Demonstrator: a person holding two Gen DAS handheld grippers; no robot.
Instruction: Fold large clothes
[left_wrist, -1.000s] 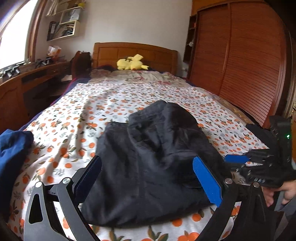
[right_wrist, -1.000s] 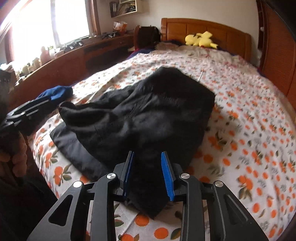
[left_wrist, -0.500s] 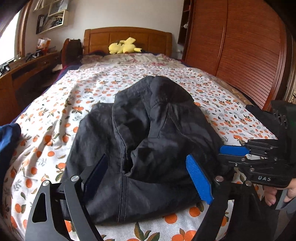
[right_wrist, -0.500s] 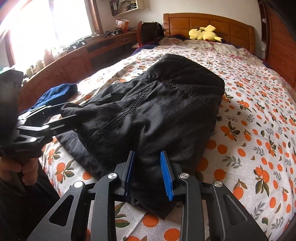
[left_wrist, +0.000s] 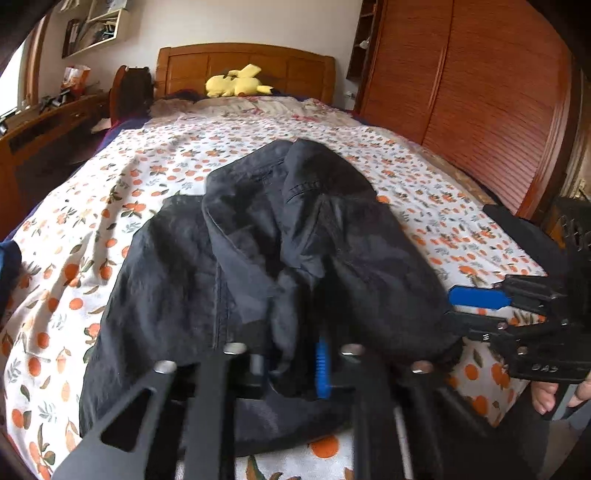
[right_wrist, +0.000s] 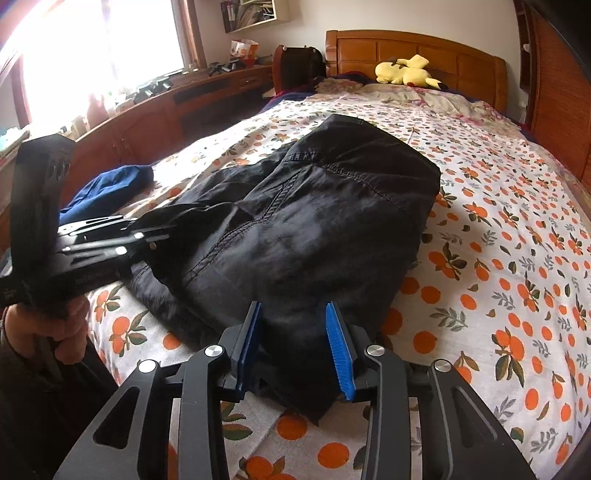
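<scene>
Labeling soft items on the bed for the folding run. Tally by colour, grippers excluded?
Black garment: 1
Blue garment, at the bed's edge: 1
Yellow plush toy, by the headboard: 1
Total: 3

Black garment (right_wrist: 332, 221), rumpled, partly folded, stitched seams showing, lying on the orange-print bedspread (right_wrist: 498, 277)
</scene>
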